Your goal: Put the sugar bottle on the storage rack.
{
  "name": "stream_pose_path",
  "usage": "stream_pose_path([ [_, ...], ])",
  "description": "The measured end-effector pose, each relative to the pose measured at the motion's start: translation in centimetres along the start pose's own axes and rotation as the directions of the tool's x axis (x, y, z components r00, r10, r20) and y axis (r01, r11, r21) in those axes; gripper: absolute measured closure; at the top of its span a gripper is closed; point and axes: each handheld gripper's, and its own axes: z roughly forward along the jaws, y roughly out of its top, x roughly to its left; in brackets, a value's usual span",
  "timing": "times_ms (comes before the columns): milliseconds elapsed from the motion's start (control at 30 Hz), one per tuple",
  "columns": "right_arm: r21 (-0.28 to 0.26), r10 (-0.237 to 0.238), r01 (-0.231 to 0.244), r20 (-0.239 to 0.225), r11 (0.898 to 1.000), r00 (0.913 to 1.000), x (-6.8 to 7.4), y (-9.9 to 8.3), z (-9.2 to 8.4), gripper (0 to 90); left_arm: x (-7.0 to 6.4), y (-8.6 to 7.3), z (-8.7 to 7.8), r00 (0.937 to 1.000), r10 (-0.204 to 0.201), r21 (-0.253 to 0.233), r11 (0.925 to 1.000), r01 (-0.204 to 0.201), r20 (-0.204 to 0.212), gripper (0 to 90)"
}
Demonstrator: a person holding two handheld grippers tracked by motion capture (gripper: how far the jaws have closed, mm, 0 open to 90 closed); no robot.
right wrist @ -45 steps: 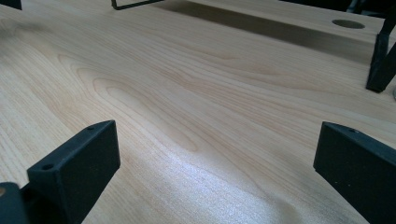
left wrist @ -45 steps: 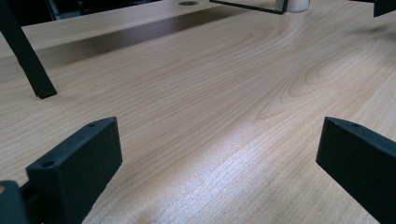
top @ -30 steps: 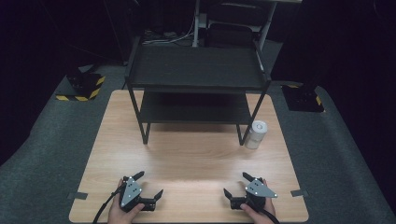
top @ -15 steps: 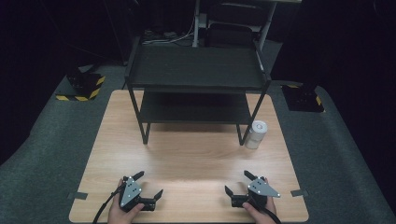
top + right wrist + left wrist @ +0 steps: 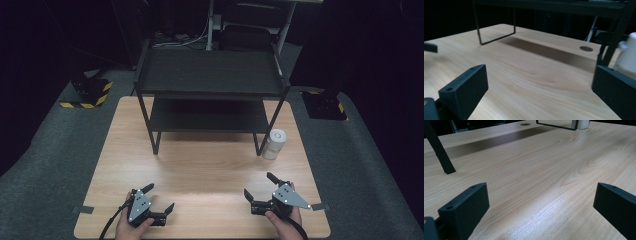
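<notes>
Low over the near edge of the wooden bench (image 5: 200, 165): left gripper (image 5: 159, 198) and right gripper (image 5: 259, 186), jaws spread wide, empty. White cylindrical container (image 5: 274, 144) beside the black 2-tier shelf (image 5: 210, 75).

Left gripper (image 5: 158, 198) & right gripper (image 5: 260, 186): black blocky jaws w/ screw holes, grey triangular plates, black cables

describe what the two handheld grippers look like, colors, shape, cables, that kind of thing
Both the left gripper and the right gripper are black, each with two blocky jaws showing small round holes near the tips. Each carries a grey three-cornered plate with small dots on top. A black cable trails from each. No sleeves are visible at the hands.
</notes>
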Motion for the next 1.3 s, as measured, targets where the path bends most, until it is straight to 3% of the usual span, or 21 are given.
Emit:
stream_pose_path([
  [167, -0.008, 0.016, -0.016, 0.074, 1.000, 0.9972, -0.2, 0.3, -0.3, 0.0, 0.0, 0.0, 0.0, 1.0000, -0.002, -0.001, 1.0000, 0.002, 0.001, 0.5],
  [333, -0.020, 0.049, -0.047, 0.159, 0.999, 0.9861, -0.5, 0.3, -0.4, 0.0, 0.0, -0.1, 0.0, 1.0000, -0.004, -0.005, 1.0000, 0.004, 0.001, 0.5],
  [467, -0.024, 0.060, -0.056, 0.233, 0.998, 0.9707, -0.8, 0.3, -0.1, 0.0, 0.0, -0.1, 0.0, 1.0000, -0.005, -0.006, 1.0000, 0.005, 0.000, 0.5],
  [700, -0.021, 0.080, -0.078, 0.312, 0.997, 0.9468, -1.5, 0.2, 1.5, 0.0, 0.0, -0.1, -0.1, 1.0000, -0.005, -0.006, 1.0000, 0.005, 0.001, 0.5],
  [833, -0.014, 0.085, -0.086, 0.349, 0.996, 0.9332, -1.8, 0.2, 2.8, 0.0, 0.1, -0.1, -0.1, 1.0000, -0.007, -0.007, 1.0000, 0.007, 0.007, 0.5],
  [933, 0.001, 0.089, -0.096, 0.348, 0.995, 0.9330, -2.5, 0.1, 3.8, 0.0, 0.1, -0.2, -0.1, 1.0000, -0.006, -0.008, 1.0000, 0.006, 0.007, 0.5],
  [1167, 0.006, 0.119, -0.133, 0.411, 0.991, 0.9037, -3.1, -0.5, 6.7, 2.9, 0.2, -0.2, -0.1, 0.9999, -0.006, -0.010, 0.9999, 0.006, 0.011, 0.5],
  [1233, -0.005, 0.128, -0.140, 0.437, 0.990, 0.8903, -3.2, -0.9, 7.5, 6.8, 0.2, -0.2, -0.1, 0.9999, -0.004, -0.010, 0.9999, 0.004, 0.011, 0.5],
  [1300, -0.019, 0.138, -0.145, 0.441, 0.989, 0.8868, -3.4, -1.2, 8.0, 7.8, 0.2, -0.2, -0.1, 0.9999, -0.004, -0.010, 0.9999, 0.004, 0.012, 0.5],
])
